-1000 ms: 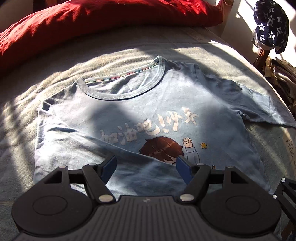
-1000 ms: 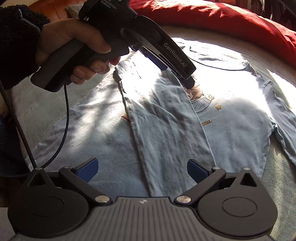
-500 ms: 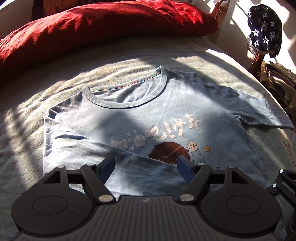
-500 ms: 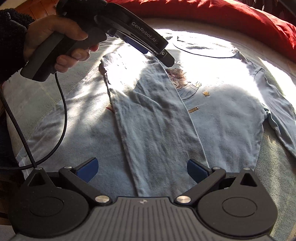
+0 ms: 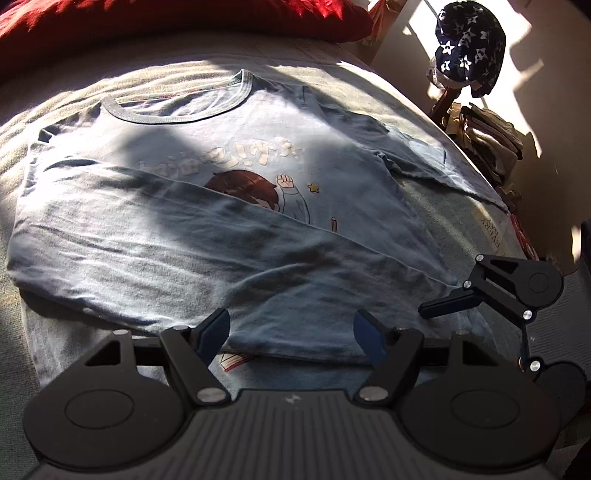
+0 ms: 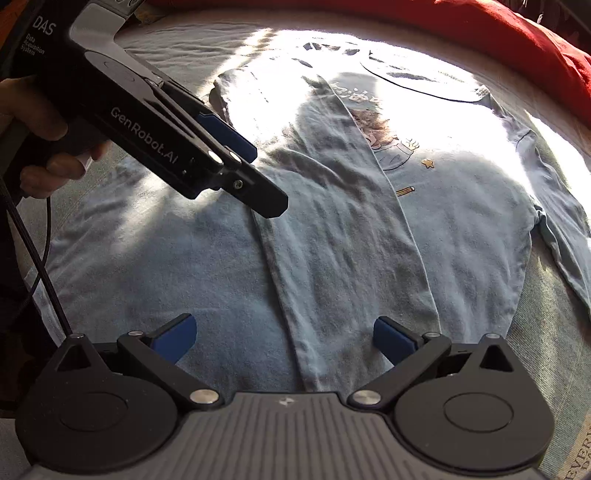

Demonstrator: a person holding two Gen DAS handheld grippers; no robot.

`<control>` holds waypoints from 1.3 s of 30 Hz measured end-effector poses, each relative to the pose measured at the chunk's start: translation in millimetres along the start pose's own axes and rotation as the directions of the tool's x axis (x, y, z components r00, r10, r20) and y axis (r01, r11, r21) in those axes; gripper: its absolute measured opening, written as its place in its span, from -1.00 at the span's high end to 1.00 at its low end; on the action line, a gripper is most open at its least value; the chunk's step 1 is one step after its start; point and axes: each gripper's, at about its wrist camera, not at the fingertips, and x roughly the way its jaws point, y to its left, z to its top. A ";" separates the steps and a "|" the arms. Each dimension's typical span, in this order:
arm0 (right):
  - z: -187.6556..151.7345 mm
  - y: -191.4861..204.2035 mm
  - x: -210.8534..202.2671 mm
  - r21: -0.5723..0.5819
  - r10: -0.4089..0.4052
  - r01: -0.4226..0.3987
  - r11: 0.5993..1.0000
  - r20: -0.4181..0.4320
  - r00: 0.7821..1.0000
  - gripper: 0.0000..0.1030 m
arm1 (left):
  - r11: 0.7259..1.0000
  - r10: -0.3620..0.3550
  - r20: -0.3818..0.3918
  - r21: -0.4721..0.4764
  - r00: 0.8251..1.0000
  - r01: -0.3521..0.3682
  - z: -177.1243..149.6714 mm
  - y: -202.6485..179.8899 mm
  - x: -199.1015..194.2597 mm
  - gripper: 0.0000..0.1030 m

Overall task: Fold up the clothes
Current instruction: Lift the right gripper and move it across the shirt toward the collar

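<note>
The left gripper (image 5: 291, 334), black with blue rubber pads, hangs with its jaws wide apart and nothing between them, just above the near edge of the folded-over flap. In the right wrist view the same tool (image 6: 255, 177) reaches in from the upper left, held by a hand (image 6: 55, 147) around its dark handle, with a black cable (image 6: 44, 273) trailing down from it. The right gripper (image 6: 284, 338) also stands with jaws spread wide, its pads clear of the cloth, over the lower end of the flap; in the left wrist view one of its fingers (image 5: 448, 306) shows low at the right.

The light blue cotton T-shirt (image 5: 332, 155) lies flat on the grey-beige woven bed cover (image 5: 436, 118), front up, with one side folded over the chest in a long creased panel (image 6: 340, 236). The fold partly covers a cartoon print of a brown-haired child (image 5: 251, 186) beneath pale lettering. The ribbed round neckline (image 5: 177, 114) faces a plump red pillow (image 5: 184, 18), and the other short sleeve (image 5: 436, 166) lies spread out flat. Off the bed hangs a navy fabric with white stars (image 5: 467, 44).
</note>
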 end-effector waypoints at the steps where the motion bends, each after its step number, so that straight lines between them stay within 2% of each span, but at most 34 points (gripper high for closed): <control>1: -0.7 1.7 0.3 -0.004 -0.003 0.003 1.000 -0.006 1.000 -1.00 | 1.000 -0.007 0.008 0.003 1.000 0.007 3.4 0.0 1.7 -0.44; 3: 0.0 4.6 1.2 -0.009 -0.009 0.009 1.000 -0.016 1.000 -1.00 | 1.000 -0.019 0.017 0.011 1.000 0.019 9.4 0.4 6.4 -0.47; 4: 1.3 5.9 1.8 -0.009 -0.012 0.012 1.000 -0.019 1.000 -1.00 | 1.000 -0.011 -0.016 0.019 1.000 0.012 8.5 1.6 13.6 -0.47; 6: 4.0 7.3 2.7 -0.004 -0.016 0.016 1.000 -0.027 1.000 -1.00 | 0.998 0.035 -0.046 0.053 0.998 -0.033 1.1 0.9 18.8 -0.45; 8: 6.8 6.8 2.3 0.011 -0.018 0.019 1.000 -0.036 0.999 -1.00 | 0.995 0.058 -0.025 0.077 0.998 -0.056 -7.0 -0.4 7.6 -0.45; 10: 6.8 5.9 -1.2 0.025 -0.022 0.023 0.999 -0.023 0.999 -1.00 | 0.995 0.082 -0.013 0.054 0.997 -0.082 -11.6 5.6 -7.3 -0.47; 16: 13.0 8.7 1.9 0.037 -0.038 0.039 0.999 -0.033 0.999 -1.00 | 0.983 0.169 -0.092 -0.055 0.981 -0.175 -42.7 34.6 -23.8 -0.46; 21: 15.8 13.2 10.0 0.015 -0.036 0.038 0.999 -0.067 0.997 -1.00 | 0.973 0.173 -0.111 -0.132 0.979 -0.187 -77.6 29.6 -53.7 -0.46; 24: 12.9 17.5 18.6 -0.020 -0.051 0.049 0.999 -0.100 0.994 -1.00 | 0.975 0.170 -0.079 -0.134 0.982 -0.180 -89.1 23.2 -67.4 -0.46; 27: 11.6 23.8 23.9 -0.064 -0.075 0.068 0.996 -0.117 0.990 -1.00 | 0.972 0.171 -0.105 -0.146 0.980 -0.185 -103.9 22.4 -67.4 -0.46; 31: 12.3 26.2 28.1 -0.061 -0.093 0.085 0.994 -0.133 0.987 -1.00 | 0.974 0.184 -0.131 -0.111 0.974 -0.199 -123.6 13.1 -75.2 -0.46; 36: 7.4 32.6 28.7 -0.087 -0.120 0.110 0.990 -0.114 0.986 -1.00 | 0.976 0.178 -0.121 -0.107 0.977 -0.191 -123.2 7.3 -88.2 -0.46; 39: 13.7 32.0 26.3 -0.087 -0.107 0.094 0.992 -0.152 0.983 -1.00 | 0.980 0.186 -0.076 -0.063 0.980 -0.191 -111.0 6.9 -86.0 -0.46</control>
